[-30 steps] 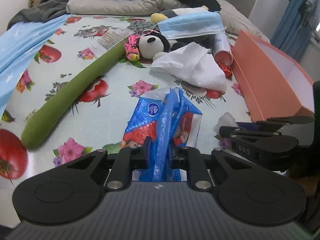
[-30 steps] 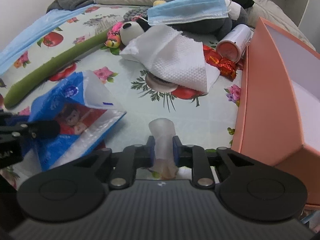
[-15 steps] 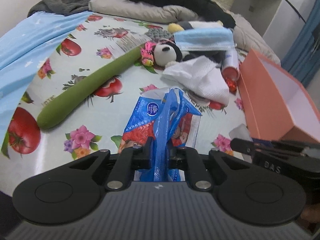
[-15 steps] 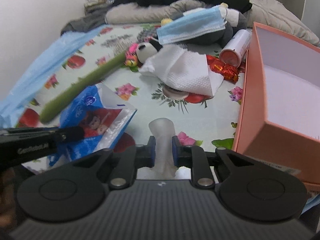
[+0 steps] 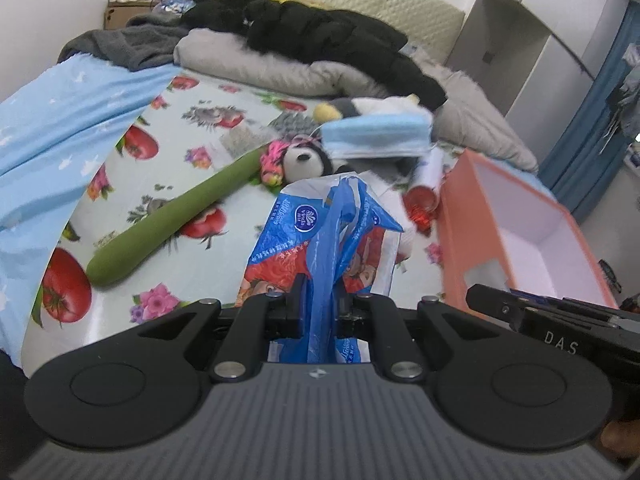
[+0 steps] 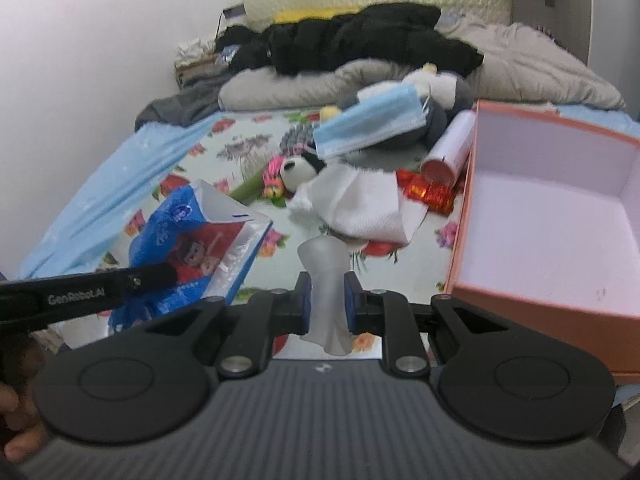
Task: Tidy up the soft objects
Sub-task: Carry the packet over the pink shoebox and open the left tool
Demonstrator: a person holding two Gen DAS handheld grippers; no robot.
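Observation:
My left gripper [image 5: 320, 292] is shut on the bunched blue handle of a blue and red plastic bag [image 5: 316, 232], which hangs lifted above the flowered bed sheet. In the right wrist view the same bag [image 6: 192, 236] shows at the left, its mouth gaping. My right gripper [image 6: 325, 284] is shut on a translucent whitish soft piece [image 6: 323, 256] that stands up between its pads. An open orange box [image 6: 520, 304] with a white inside sits just right of that gripper.
On the sheet lie a long green plush [image 5: 172, 216], a small panda plush [image 6: 298, 168], a blue face mask [image 6: 368, 124], a white paper towel [image 6: 360, 200], red wrappers [image 6: 428, 192] and a white tube [image 6: 450, 152]. Grey pillows and a black jacket [image 5: 320, 28] fill the far end.
Both grippers have risen with what they hold. The bag has come up off the sheet. More of the bed's far end and the box's inside now shows.

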